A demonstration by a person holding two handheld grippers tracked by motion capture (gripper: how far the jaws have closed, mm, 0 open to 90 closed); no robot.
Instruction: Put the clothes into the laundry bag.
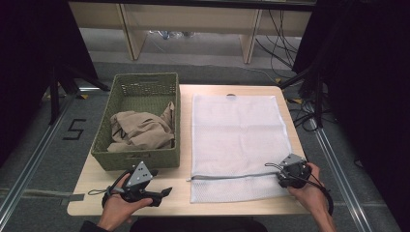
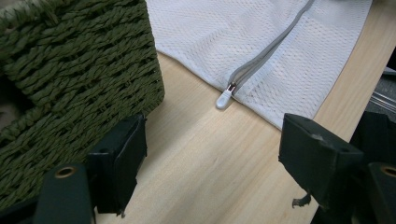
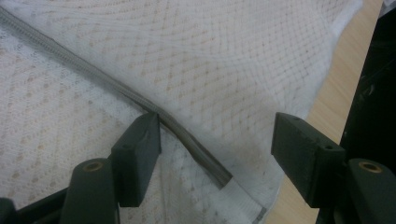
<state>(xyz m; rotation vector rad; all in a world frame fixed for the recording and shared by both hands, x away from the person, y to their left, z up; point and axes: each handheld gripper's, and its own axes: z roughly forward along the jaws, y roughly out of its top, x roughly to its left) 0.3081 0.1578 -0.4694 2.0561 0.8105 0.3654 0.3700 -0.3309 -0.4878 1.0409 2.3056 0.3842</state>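
At the lower edge of the high view: we see both hand-held grippers at the near side of the pale wooden table.
Left gripper: at lower left, jaws spread wide with nothing between them, only bare wood beneath; it points toward the zipper pull.
Right gripper: at lower right, over the bag's near right corner; jaws open, straddling the zipper's closed end, pads not pressing the cloth.
Flat white mesh laundry bag with a grey zipper: lies spread on the table's right half, beside the basket; the zipper runs across its near end.
Handling: we judge the bag light, limp and prone to bunching, so one claw should pin the mesh beside the zipper end while the other takes the small pull tab.
Left gripper view: shows the white pull tab lying on the wood, too small to read from above.
Right gripper view: shows the zipper's stitched end stop between the jaws.
Farther back, upper left of the table: the green woven rectangular basket holds crumpled beige cloth, seen inside from above; the left gripper view catches the outer wall alone.
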